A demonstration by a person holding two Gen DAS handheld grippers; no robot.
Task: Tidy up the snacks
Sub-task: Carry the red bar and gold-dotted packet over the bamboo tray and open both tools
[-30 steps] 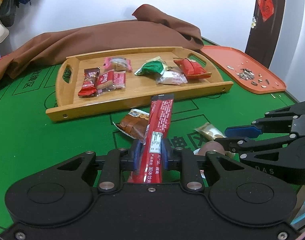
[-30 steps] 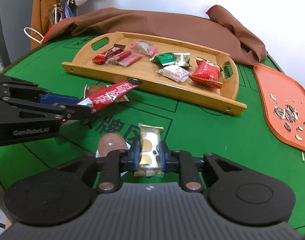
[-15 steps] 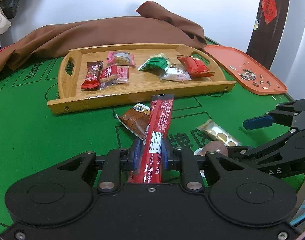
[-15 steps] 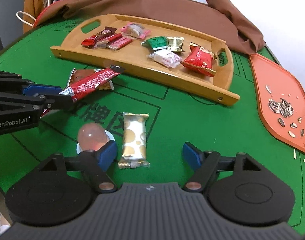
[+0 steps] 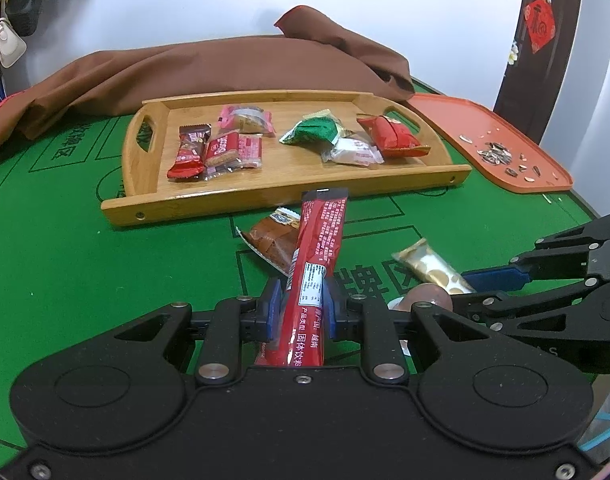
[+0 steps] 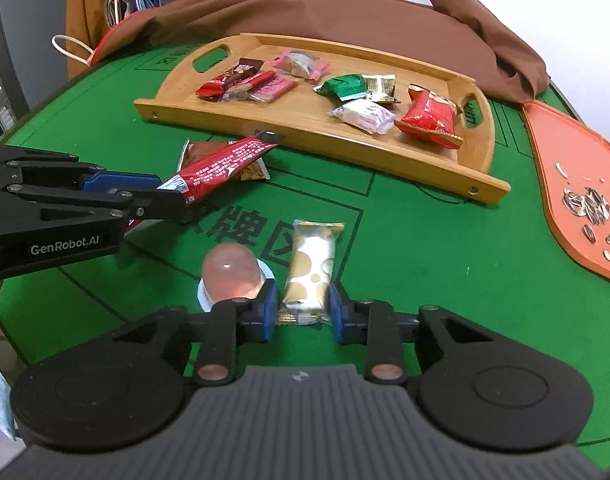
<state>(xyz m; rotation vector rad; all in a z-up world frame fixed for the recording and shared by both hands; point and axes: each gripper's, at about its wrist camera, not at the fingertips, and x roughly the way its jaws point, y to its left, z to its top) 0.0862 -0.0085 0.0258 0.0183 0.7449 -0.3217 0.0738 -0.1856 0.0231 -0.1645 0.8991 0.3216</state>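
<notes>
Holding the red stick (image 5: pixel 319 256) clamped in my left gripper (image 5: pixel 301 310), I have it slanting up over the green felt (image 6: pixel 445 240), its far tip close to the tray's near wall (image 5: pixel 265 196). My right gripper (image 6: pixel 303 312) is closing around the gold packet (image 6: pixel 311 268), which lies flat on the felt between the blue pads; I cannot tell whether they press it yet. Open felt runs to the right of that packet as far as the orange tray (image 6: pixel 561 160), which carries scattered sunflower seeds (image 6: pixel 587 204) and sits just beside the wooden one. Just left of my right gripper stands a pink jelly cup (image 6: pixel 233 274), touching or nearly touching the left finger. A brown packet (image 5: pixel 271 242) lies under the red stick, between it and the wooden tray. Inside that tray the snacks lie in two loose groups: red and pink wrappers (image 5: pixel 225 146) to the left, green, white and red packs (image 5: pixel 353 140) to the right, with bare wood between and along the near wall. A brown cloth (image 5: pixel 225 68) is heaped behind the far rim.
</notes>
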